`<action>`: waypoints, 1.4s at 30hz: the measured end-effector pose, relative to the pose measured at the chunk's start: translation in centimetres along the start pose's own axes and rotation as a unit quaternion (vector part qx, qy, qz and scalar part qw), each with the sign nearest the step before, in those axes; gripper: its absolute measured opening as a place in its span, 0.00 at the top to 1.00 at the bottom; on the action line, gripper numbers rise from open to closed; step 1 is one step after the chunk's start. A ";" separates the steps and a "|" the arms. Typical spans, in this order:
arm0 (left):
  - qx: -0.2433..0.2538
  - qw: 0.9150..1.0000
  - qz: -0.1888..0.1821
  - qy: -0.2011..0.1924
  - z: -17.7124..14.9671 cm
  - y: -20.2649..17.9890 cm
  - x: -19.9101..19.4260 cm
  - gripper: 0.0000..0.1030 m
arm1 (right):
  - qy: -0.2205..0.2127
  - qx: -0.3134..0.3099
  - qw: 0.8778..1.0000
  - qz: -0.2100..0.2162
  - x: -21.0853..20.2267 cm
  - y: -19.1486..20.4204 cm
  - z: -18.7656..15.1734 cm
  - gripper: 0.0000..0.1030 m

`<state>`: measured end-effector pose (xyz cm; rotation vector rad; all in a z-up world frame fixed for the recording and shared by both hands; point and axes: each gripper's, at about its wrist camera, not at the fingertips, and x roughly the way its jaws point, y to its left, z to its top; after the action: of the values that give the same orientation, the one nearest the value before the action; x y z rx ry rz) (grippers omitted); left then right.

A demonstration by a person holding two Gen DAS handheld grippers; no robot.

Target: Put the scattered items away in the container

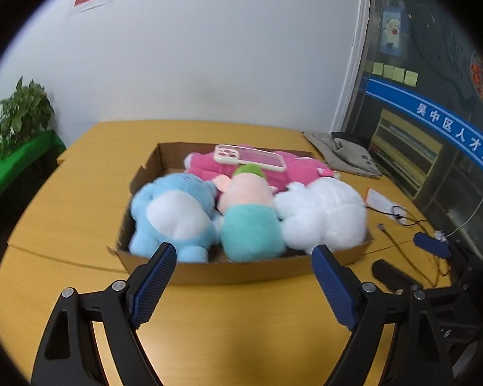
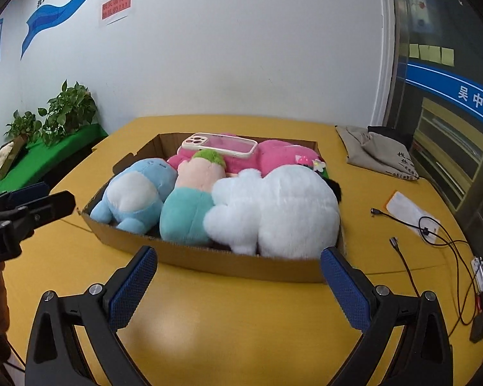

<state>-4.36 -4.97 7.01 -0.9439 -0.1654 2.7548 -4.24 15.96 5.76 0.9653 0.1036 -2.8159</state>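
Shallow brown cardboard tray point(image 1: 209, 273) sits mid yellow wooden table point(image 1: 80, 177), packed full. Inside, front row: light-blue plush toy with white belly point(image 1: 174, 215) at the left, peach-and-teal plush with a green tuft point(image 1: 251, 218) in the middle, big fluffy white plush point(image 1: 322, 215) at the right, all three touching each other and bulging over the tray rim. Behind them a pink plush point(image 1: 293, 167) lies across the back, with a clear phone case with cream edge point(image 1: 251, 157) resting flat on top of it. Left gripper point(image 1: 244, 257), black frame with blue textured pads, jaws spread wide, nothing between them, hovering above bare table just short of the tray's near wall. Right gripper point(image 2: 238, 262), same build, jaws at full spread, also empty, held in front of the near wall below the white plush point(image 2: 273, 212). In the right wrist view the left gripper's black tip point(image 2: 42, 207) shows at the left edge, apart from the tray point(image 2: 209, 262). Off the tray on the right side of the table: folded beige cloth bag point(image 1: 347, 154), white card point(image 1: 381, 201), black cables point(image 2: 434, 234), small blue oblong object point(image 1: 433, 244). Green-covered ledge with leafy potted plants point(image 2: 67, 112) left of the table, against the white wall. Motion blur on the plush toys in the left wrist view.
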 end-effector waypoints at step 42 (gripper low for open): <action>0.015 0.998 0.065 0.019 -2.2 -1.9 4.1 0.16 | 0.024 0.018 0.999 -0.039 2.6 -2.0 -2.6 0.00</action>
<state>-5.81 -2.02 3.21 -1.0335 -0.0590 2.8457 -5.06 17.87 2.08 1.0605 0.0993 -2.8743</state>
